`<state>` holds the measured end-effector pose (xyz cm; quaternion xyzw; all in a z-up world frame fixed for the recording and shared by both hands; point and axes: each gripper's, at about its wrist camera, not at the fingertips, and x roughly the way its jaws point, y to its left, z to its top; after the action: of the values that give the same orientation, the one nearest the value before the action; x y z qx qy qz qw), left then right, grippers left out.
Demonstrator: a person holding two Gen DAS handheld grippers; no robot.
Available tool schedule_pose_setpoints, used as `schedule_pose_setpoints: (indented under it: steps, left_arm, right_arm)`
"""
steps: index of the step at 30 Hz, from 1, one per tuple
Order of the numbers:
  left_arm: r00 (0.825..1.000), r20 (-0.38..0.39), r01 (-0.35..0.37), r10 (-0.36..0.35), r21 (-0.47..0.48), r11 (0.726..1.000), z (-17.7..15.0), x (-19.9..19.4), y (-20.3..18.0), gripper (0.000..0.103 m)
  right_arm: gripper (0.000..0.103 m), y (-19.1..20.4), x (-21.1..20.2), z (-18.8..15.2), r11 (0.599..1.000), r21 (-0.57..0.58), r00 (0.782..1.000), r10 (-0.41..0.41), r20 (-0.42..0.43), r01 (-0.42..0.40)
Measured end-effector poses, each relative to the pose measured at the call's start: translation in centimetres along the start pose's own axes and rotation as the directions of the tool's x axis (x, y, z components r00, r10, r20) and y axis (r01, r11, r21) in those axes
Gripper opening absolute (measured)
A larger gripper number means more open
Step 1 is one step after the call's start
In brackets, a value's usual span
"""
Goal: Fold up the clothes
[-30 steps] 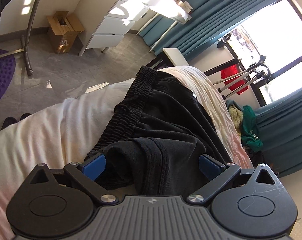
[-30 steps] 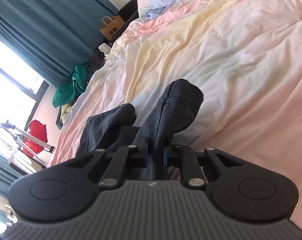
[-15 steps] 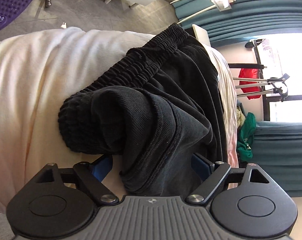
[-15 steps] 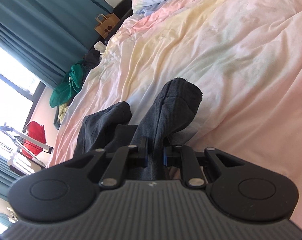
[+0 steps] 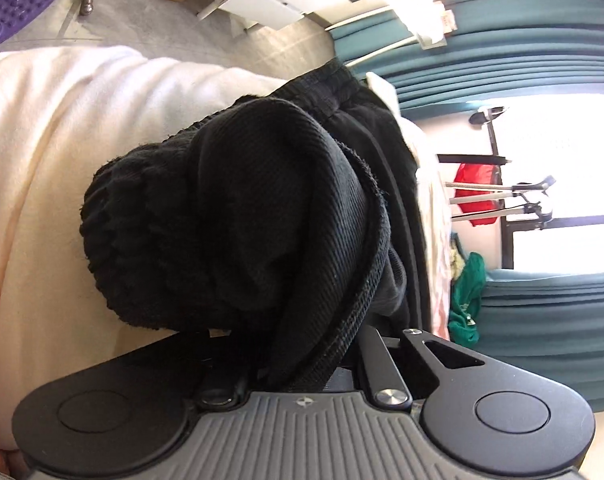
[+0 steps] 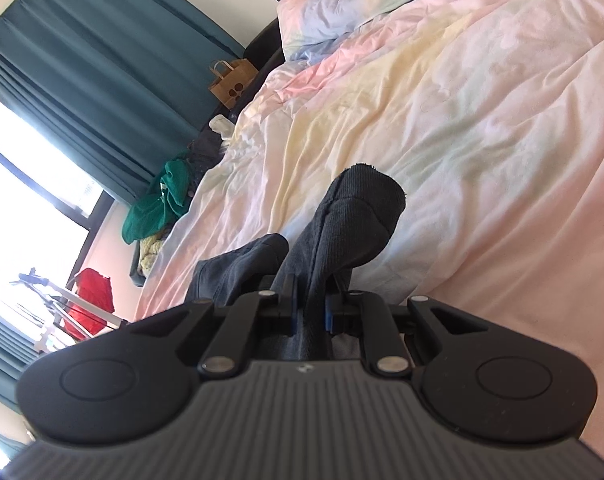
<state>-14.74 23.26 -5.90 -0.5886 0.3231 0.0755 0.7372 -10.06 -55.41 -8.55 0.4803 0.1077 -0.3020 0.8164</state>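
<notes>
Between both gripper jaws: black trousers [image 5: 261,220], pinched

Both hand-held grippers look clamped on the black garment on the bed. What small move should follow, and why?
Probably lift both together and draw them apart. The left hand-held gripper, whose jaws have just been closing, pinches bunched cloth of the black garment; the right hand-held gripper pinches another edge. The garment looks crumpled, not flat.

The trousers [image 5: 241,216] lie on the bed [image 5: 61,128], bunched before my left claw [image 5: 302,360]. My right claw [image 6: 309,312] sits over the quilt [image 6: 462,120]; a paper bag [image 6: 231,82] stands beyond the bed's far edge.
</notes>
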Motion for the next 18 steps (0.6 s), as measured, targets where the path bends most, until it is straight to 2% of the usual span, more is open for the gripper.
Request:
schedule_pose_setpoints:
  steps: [2, 6, 10, 12, 15, 18]
  left_arm:
    - [0.999, 0.033, 0.037, -0.038, 0.032, 0.999, -0.5, -2.2, -1.2, 0.009]
    - [0.993, 0.086, 0.074, -0.084, 0.119, 0.990, -1.5, -7.5, -3.6, 0.008]
    - [0.990, 0.063, 0.119, -0.129, 0.134, 0.984, -1.6, -10.8, -4.4, 0.008]
    - [0.990, 0.066, 0.116, -0.127, 0.144, 0.983, -1.3, -10.9, -5.4, 0.008]
    - [0.988, 0.090, 0.111, -0.127, 0.160, 0.981, -0.6, -9.9, -7.6, 0.008]
    - [0.984, 0.123, 0.111, -0.131, 0.154, 0.982, 0.8, -6.4, -11.3, 0.009]
  right_arm:
    - [0.014, 0.4, -0.8, 0.1, 1.000, -0.007, 0.999, 0.013, 0.031, -0.012]
    - [0.012, 1.5, -3.9, 0.5, 0.999, -0.040, 0.988, 0.033, 0.150, -0.027]
    - [0.012, 2.2, -6.9, 1.0, 0.997, -0.072, 0.968, 0.043, 0.245, -0.026]
    - [0.012, 2.9, -7.2, 1.2, 0.995, -0.095, 0.966, 0.059, 0.253, -0.036]
    - [0.012, 4.9, -5.8, 1.3, 0.993, -0.116, 0.973, 0.063, 0.221, -0.038]
    - [0.012, 8.0, -3.0, 1.5, 0.989, -0.147, 0.977, 0.045, 0.209, -0.014]
